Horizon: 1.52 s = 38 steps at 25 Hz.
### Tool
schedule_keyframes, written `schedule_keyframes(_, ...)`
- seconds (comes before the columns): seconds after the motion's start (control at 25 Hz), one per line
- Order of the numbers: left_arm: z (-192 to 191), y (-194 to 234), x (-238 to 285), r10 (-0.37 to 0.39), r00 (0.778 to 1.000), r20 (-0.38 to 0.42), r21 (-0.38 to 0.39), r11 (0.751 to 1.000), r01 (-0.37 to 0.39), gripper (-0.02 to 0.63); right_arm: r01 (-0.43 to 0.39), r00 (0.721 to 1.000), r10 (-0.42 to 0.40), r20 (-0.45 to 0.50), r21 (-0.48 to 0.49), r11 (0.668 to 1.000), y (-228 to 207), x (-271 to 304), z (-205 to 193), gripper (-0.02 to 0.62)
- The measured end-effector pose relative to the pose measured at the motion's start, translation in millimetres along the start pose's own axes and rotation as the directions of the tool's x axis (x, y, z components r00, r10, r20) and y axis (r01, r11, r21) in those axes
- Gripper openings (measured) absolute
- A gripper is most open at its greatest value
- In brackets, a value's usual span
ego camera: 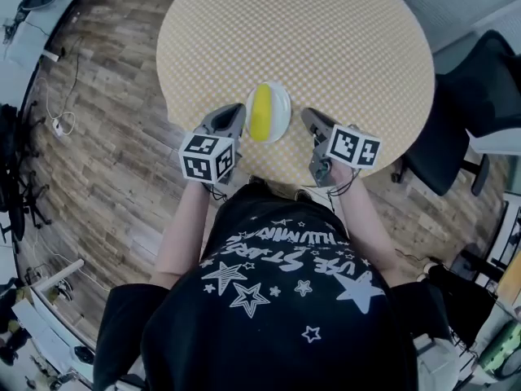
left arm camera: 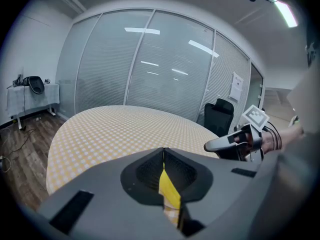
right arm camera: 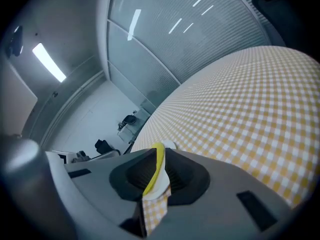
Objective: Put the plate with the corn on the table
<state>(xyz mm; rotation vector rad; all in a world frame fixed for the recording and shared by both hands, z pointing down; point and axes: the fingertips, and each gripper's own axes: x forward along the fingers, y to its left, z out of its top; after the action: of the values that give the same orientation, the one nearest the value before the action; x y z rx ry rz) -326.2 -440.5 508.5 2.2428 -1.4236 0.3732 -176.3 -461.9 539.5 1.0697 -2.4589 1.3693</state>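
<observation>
A white plate [ego camera: 279, 107] with a yellow corn cob [ego camera: 260, 112] lies on the round yellow-checked table [ego camera: 301, 31], close to its near edge. My left gripper [ego camera: 235, 116] hovers just left of the plate and my right gripper [ego camera: 308, 118] a little to its right; both have their jaws together with nothing held. In the left gripper view, a strip of the corn [left arm camera: 168, 187] shows through the slit below the left gripper [left arm camera: 163, 155], and the right gripper [left arm camera: 221, 145] shows across from it. In the right gripper view, the corn [right arm camera: 155, 168] and plate [right arm camera: 160, 183] show past the right gripper [right arm camera: 159, 154].
A black office chair [ego camera: 460, 125] stands at the table's right, also seen against the glass partition as the chair [left arm camera: 220, 115]. Wooden floor [ego camera: 106, 129] with cables lies to the left. A desk [left arm camera: 31, 93] stands by the far wall. The person stands at the table's near edge.
</observation>
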Motion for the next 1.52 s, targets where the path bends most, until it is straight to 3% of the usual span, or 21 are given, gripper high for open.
schedule_keyframes(0.48, 2, -48, -21, 0.11, 0.993, 0.039, -0.006, 0.994, -0.11, 0.009, -0.169, 0.985, 0.161, -0.061, -0.148, 0.975, 18, -37, 6, 0.058)
schedule_keyframes(1.16, -43, -151, -60, 0.281, 0.957, 0.072, -0.108, 0.956, -0.272, 0.009, -0.314, 0.94, 0.284, -0.191, -0.157, 0.936, -13, -122, -27, 0.057)
schedule_keyframes(1.52, -59, -163, -88, 0.304, 0.951, 0.061, -0.115, 0.948, -0.296, 0.009, -0.347, 0.928, 0.313, -0.199, -0.163, 0.924, 5, -130, -48, 0.057)
